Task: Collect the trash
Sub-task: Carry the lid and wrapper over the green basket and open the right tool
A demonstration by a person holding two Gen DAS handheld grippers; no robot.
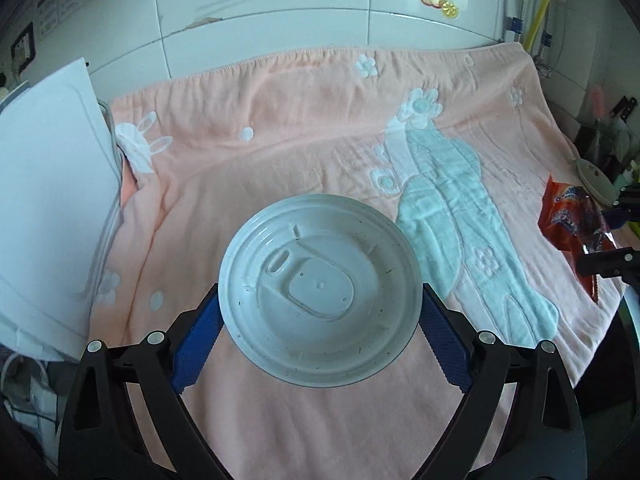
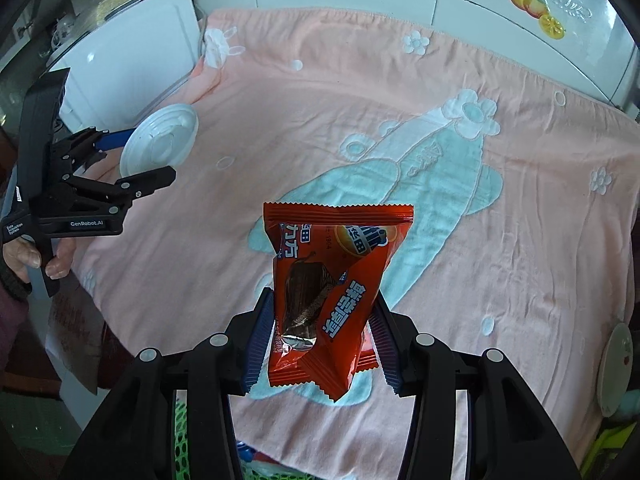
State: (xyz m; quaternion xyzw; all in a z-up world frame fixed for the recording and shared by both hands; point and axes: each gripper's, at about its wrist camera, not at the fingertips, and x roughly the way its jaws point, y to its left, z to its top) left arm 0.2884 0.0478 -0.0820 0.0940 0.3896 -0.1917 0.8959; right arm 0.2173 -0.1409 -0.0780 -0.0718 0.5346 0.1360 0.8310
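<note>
Left wrist view: your left gripper [image 1: 320, 312] clasps a round white plastic cup lid [image 1: 320, 292] by its opposite edges, blue ridged pads [image 1: 196, 344] pressed to either side, the lid lifted clear of the cloth.
Right wrist view: your right gripper [image 2: 320, 340] is clenched on a crinkled orange-red foil snack wrapper [image 2: 332, 280], which stands upright between the jaws, raised above the cloth.
Lid: seen from the right wrist view at far left [image 2: 160, 140], tilted on edge in the left gripper [image 2: 148, 160], its ribbed face turned toward the camera.
Wrapper: visible at the right edge of the left wrist view [image 1: 568, 216], with a black finger of the right gripper just below it.
Hand: your fingers [image 2: 44, 260] wrap the left gripper's black handle.
Surface: a peach-pink towel with pale teal and white flower motifs [image 1: 304, 128] is spread beneath both grippers.
Backdrop: glossy white wall tiles [image 1: 280, 12] with fruit decals; a flat white board [image 1: 48, 184] leans at the towel's left side.
Lower edge: green mesh [image 2: 184, 440] shows under the right gripper, its kind unclear.
</note>
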